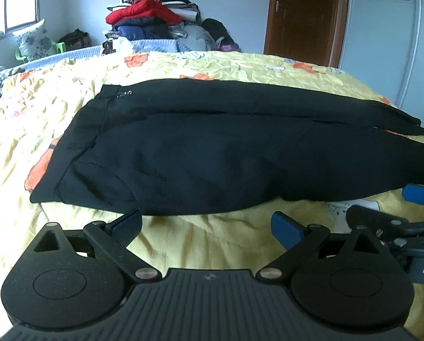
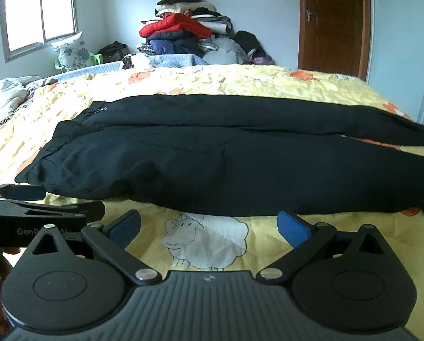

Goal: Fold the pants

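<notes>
Black pants [image 1: 212, 147] lie flat on a yellow quilt [image 1: 206, 241], waistband to the left, both legs running to the right. They also show in the right wrist view [image 2: 226, 164]. My left gripper [image 1: 206, 227] is open and empty, just short of the pants' near edge. My right gripper [image 2: 209, 226] is open and empty, also just short of the near edge, over a sheep print [image 2: 209, 241]. Each gripper shows at the edge of the other's view.
The bed's yellow quilt [image 2: 240, 82] reaches back to a pile of clothes [image 2: 183, 28] against the far wall. A window [image 2: 38, 11] is at left, a wooden door [image 2: 331, 20] at right. A pillow on a green chair [image 2: 72, 51] stands by the window.
</notes>
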The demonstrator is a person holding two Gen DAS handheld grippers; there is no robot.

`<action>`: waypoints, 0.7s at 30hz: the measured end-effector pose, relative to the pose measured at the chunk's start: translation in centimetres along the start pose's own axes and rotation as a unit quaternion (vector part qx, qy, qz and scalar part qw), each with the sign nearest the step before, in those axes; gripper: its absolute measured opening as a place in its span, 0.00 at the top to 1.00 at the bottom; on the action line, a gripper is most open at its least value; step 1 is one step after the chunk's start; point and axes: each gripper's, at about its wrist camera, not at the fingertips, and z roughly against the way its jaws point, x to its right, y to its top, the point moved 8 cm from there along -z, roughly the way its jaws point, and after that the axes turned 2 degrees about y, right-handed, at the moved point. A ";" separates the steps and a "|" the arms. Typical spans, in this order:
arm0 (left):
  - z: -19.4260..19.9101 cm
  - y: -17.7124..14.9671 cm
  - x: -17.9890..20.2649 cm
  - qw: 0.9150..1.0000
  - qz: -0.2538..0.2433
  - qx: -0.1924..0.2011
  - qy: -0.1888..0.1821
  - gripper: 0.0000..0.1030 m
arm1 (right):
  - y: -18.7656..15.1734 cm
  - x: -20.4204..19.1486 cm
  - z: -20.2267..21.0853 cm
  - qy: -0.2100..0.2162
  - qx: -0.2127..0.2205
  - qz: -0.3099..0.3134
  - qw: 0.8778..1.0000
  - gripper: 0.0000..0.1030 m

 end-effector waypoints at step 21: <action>-0.7 2.4 -4.8 0.992 0.116 0.000 -0.052 0.09 | 12.9 -3.8 -4.1 0.146 0.125 0.264 0.945 0.00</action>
